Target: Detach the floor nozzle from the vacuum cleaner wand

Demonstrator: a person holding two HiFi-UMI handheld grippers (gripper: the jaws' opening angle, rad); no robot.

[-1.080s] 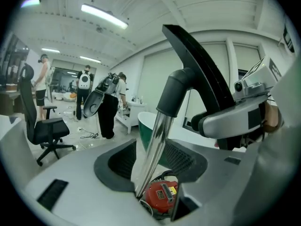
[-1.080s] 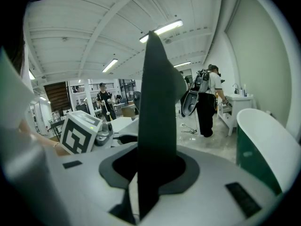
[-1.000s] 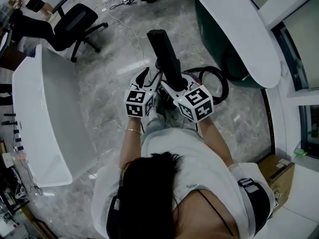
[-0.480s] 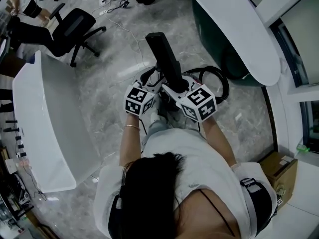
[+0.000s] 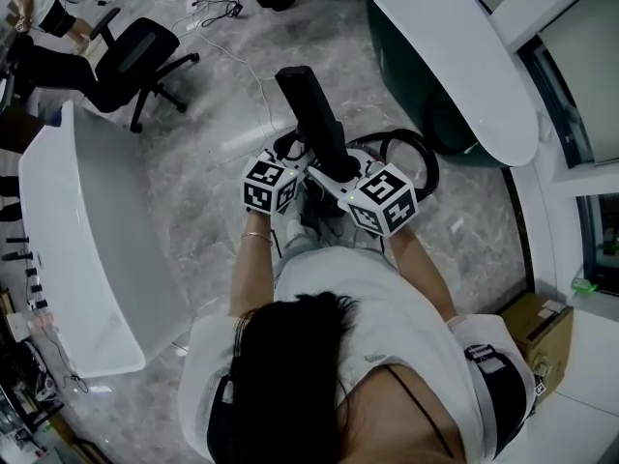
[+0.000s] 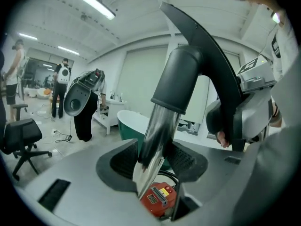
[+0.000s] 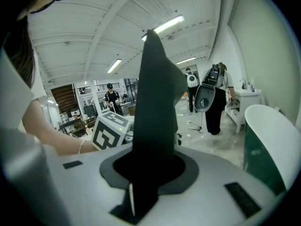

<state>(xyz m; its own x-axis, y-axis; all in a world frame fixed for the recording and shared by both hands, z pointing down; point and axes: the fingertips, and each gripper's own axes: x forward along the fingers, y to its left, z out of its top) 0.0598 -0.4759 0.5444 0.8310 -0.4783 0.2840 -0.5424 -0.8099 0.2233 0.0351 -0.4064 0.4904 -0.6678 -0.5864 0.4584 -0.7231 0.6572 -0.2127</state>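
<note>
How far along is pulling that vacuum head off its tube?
Done: both grips look set. The left gripper is closed on the chrome wand, the right gripper on the black floor nozzle. In hand: holding both. To do: the nozzle's collar still sleeves the wand, so the pull-apart has not happened.

Glossy chrome metal wand tube [image 6: 157, 140]; matt black plastic floor nozzle [image 5: 309, 109].
</note>
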